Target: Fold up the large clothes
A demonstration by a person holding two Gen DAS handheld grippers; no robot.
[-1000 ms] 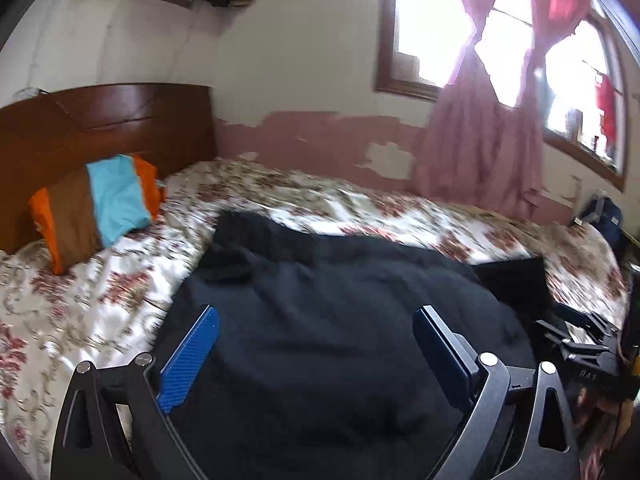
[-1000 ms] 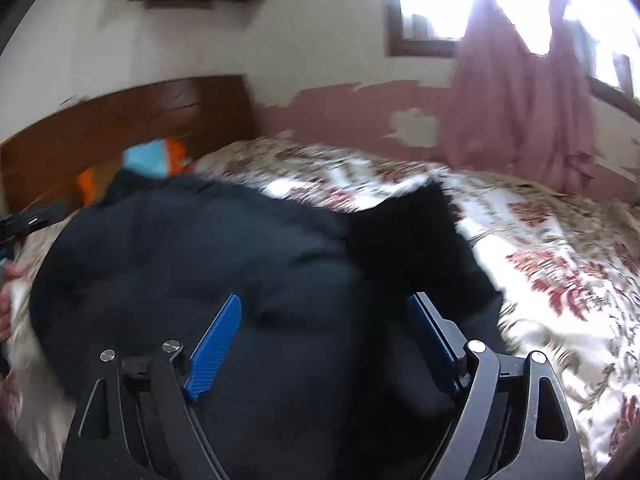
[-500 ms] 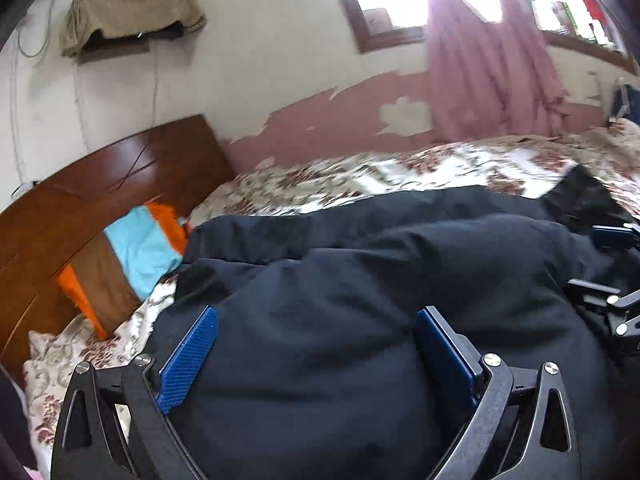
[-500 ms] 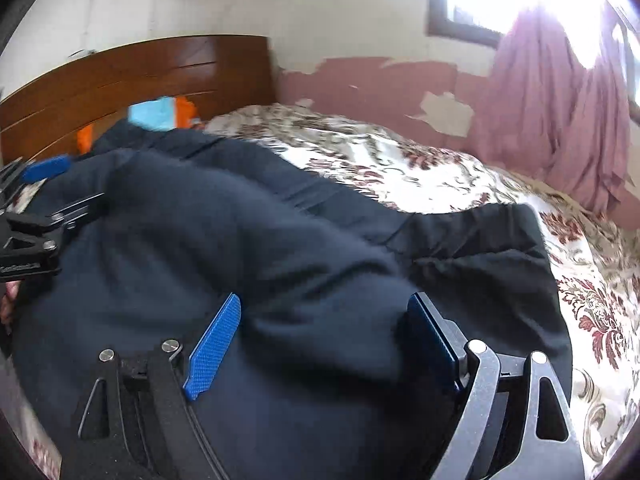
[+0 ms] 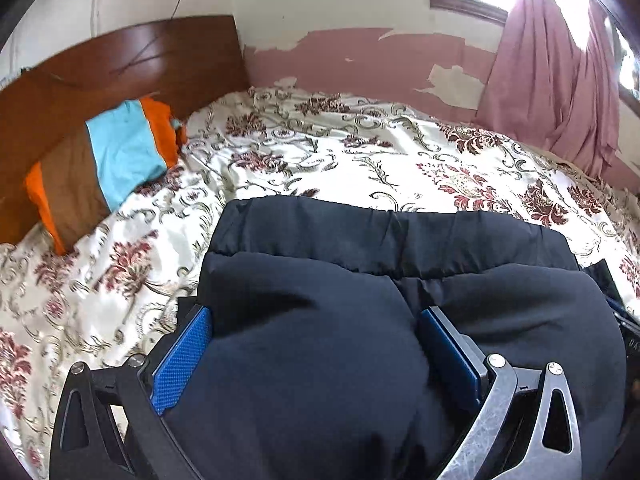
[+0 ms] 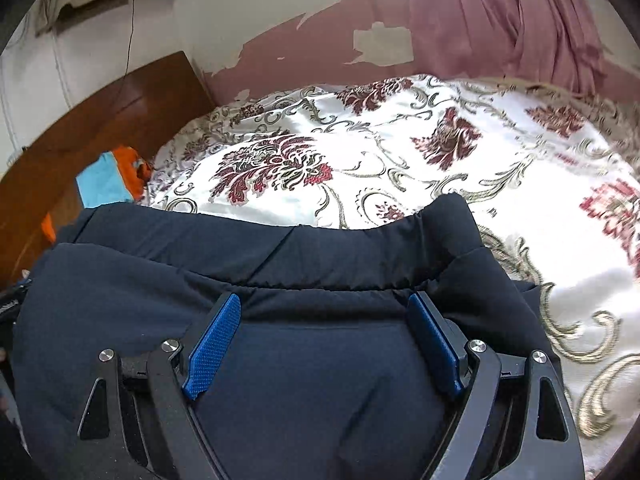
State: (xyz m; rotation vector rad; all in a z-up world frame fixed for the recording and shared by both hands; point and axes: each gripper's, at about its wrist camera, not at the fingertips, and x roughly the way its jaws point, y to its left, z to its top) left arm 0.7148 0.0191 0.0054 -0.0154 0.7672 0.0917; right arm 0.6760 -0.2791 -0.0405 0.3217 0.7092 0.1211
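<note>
Both tongs have swung down toward the bed [image 5: 360, 160], left tongs [image 5: 316, 344] and right tongs [image 6: 324, 332] each spread wide around a puffy fold of the dark coat [image 6: 320, 248], seemingly to lay it doubled.

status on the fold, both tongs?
Left tongs and right tongs both wide, bulging dark padded garment filling each gap. Garment doubled over on the floral bedspread. Striped pillow well clear.
</note>
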